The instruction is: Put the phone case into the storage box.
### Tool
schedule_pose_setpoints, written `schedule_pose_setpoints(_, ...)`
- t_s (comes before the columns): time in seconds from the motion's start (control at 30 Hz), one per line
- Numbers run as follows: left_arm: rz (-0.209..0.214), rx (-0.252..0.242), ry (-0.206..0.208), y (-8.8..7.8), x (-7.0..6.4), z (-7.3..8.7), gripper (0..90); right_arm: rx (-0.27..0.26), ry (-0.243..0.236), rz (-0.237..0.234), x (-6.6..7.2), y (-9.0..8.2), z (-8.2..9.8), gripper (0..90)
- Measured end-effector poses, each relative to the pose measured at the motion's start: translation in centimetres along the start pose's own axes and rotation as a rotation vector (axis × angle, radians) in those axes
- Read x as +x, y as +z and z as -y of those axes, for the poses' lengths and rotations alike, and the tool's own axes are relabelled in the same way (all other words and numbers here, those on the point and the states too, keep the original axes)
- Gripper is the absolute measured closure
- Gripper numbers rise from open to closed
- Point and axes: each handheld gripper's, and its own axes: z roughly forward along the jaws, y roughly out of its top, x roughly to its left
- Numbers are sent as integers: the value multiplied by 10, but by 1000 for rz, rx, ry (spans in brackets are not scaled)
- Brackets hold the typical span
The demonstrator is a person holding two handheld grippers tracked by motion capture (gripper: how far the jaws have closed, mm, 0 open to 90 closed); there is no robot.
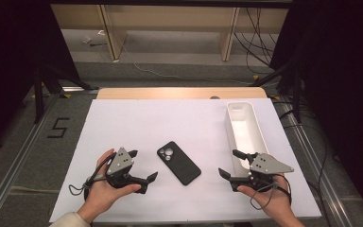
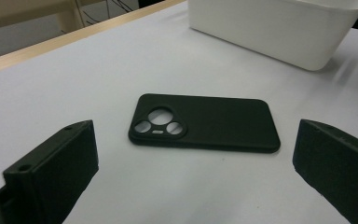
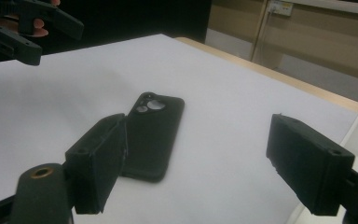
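— Starting at lower left: how is the left gripper (image 1: 142,166) held?
— Jaws spread wide, nothing gripped.
— And at centre?
— A black phone case (image 1: 178,162) is laid flat, camera cutouts up, on the white sheet (image 1: 137,123).
— Lower right?
— The right gripper (image 1: 230,163) is likewise gaping, beside the white bin (image 1: 246,130).

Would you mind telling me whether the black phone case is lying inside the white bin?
No, the phone case lies flat on the white table cover, left of the bin.
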Motion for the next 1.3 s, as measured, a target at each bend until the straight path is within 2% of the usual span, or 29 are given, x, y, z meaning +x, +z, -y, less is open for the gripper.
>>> schedule_pose_setpoints(0.07,-10,3,12,-2,1,2,0,2,3,0,0,1,0,214)
schedule_pose_setpoints(0.23,-28,-7,2,-7,5,4,0,17,4,-4,2,2,0,212)
schedule_pose_setpoints(0.37,-27,-18,-11,-10,7,5,0,23,-1,-5,3,4,-2,209)
schedule_pose_setpoints(0.7,-29,-25,-15,-11,10,6,0,38,-14,-17,7,13,-9,192)
schedule_pose_setpoints(1.1,-30,-27,-11,-10,11,7,0,90,-31,-45,19,39,-16,183)
schedule_pose_setpoints(1.3,-22,-34,-22,-10,13,8,0,114,-35,-57,24,52,-19,178)
